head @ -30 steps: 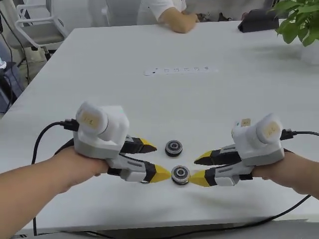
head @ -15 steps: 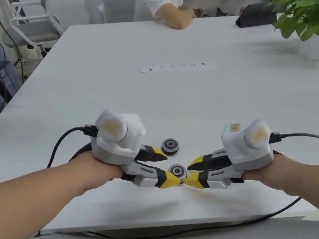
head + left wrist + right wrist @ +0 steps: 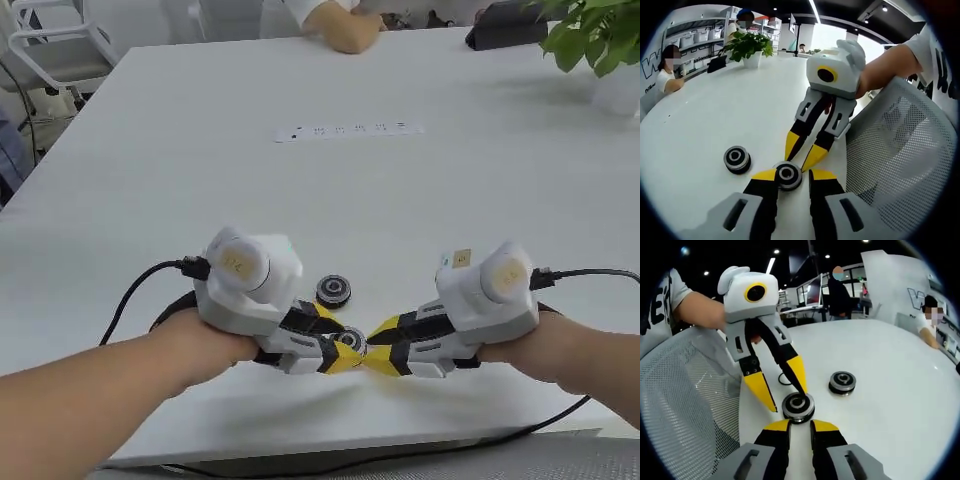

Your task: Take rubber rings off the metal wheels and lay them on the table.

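Jaws of your left tool (image 3: 793, 174) stand partly apart astride the near metal wheel (image 3: 788, 175), one tip against its rim. Your right tool (image 3: 801, 424) faces it tip to tip, jaws narrow and holding nothing, just short of that wheel. The second wheel (image 3: 737, 159) sits on the desk (image 3: 300, 200) just beyond, left of your left tool's jaws.

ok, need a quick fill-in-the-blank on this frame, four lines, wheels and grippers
1. The left gripper and right gripper flank the near wheel from ___ sides.
2. The far wheel has its black rubber ring ___ (on/off).
3. The left gripper's jaws are ___ (open/shut).
4. Wheels on the white table in all: ___.
Missing: opposite; on; open; two.
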`<state>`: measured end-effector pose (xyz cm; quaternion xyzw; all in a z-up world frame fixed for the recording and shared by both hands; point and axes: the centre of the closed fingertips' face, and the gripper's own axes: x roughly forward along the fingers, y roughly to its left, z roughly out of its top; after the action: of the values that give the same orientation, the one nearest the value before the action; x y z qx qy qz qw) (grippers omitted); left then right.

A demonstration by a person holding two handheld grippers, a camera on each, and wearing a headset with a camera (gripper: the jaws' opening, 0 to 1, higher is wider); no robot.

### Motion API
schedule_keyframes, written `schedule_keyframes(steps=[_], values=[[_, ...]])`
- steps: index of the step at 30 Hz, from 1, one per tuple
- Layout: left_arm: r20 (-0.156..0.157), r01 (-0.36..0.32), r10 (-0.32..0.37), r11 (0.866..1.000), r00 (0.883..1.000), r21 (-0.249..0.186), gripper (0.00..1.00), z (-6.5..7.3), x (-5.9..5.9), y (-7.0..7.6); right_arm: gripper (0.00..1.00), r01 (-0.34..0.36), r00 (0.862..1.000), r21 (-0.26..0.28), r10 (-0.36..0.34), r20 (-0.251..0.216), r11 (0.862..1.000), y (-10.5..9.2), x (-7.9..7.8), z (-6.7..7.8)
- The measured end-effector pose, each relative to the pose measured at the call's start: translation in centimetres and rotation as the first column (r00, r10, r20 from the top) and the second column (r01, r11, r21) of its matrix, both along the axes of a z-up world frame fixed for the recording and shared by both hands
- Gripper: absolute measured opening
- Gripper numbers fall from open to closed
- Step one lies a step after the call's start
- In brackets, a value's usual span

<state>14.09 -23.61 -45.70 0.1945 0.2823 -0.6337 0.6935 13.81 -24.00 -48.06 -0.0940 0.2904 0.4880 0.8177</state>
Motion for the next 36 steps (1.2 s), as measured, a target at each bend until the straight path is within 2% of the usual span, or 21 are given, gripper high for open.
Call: schedule_keyframes(steps=[4,7,11,14,15,17,19,25,32,36], values=[[0.012,-0.019,0.019,1.0,1.0,0.005,0.17,-0.22,0.51,0.13,0.13,-0.003,1.0,-0.001,0.003,0.004,1.0,0.04,0.04,0.0],[0.024,-0.007,0.007,1.0,1.0,0.008,0.15,-0.31,0.35,0.14,0.13,-0.003,1.0,-0.001,0.003,0.006,1.0,0.05,0.06,0.0],[0.083,0.027,-0.028,1.0,0.996,0.014,0.14,-0.43,0.33,-0.29,0.11,-0.002,1.0,0.0,0.002,0.008,1.0,0.08,0.16,-0.02],[0.098,0.019,-0.02,1.0,0.995,0.018,0.11,-0.45,0.43,-0.13,0.11,-0.002,1.0,0.004,0.002,0.006,1.0,0.11,0.15,-0.04],[0.088,0.004,-0.005,1.0,0.996,0.011,0.1,-0.42,0.53,-0.07,0.11,-0.001,1.0,0.008,0.001,0.003,1.0,0.11,0.13,-0.04],[0.09,-0.004,0.003,1.0,0.996,0.003,0.07,-0.41,0.7,0.04,0.11,0.0,1.0,0.009,0.0,0.002,1.0,0.1,0.17,-0.05],[0.108,0.009,-0.009,1.0,0.994,0.0,0.07,-0.35,0.64,0.05,0.11,0.008,1.0,0.014,-0.008,-0.006,1.0,0.11,0.17,-0.04],[0.129,0.01,-0.009,1.0,0.992,-0.008,0.07,-0.26,0.58,0.05,0.1,0.029,0.999,0.028,-0.028,-0.033,0.999,0.1,0.14,-0.05],[0.133,-0.003,0.006,1.0,0.991,-0.02,0.07,-0.26,0.63,0.09,0.08,0.039,0.998,0.027,-0.037,-0.046,0.999,0.09,0.07,-0.05],[0.156,0.005,-0.002,1.0,0.988,-0.015,0.07,-0.31,0.59,0.09,0.0,0.034,0.999,0.0,-0.034,-0.036,0.999,-0.08,-0.15,-0.12]])
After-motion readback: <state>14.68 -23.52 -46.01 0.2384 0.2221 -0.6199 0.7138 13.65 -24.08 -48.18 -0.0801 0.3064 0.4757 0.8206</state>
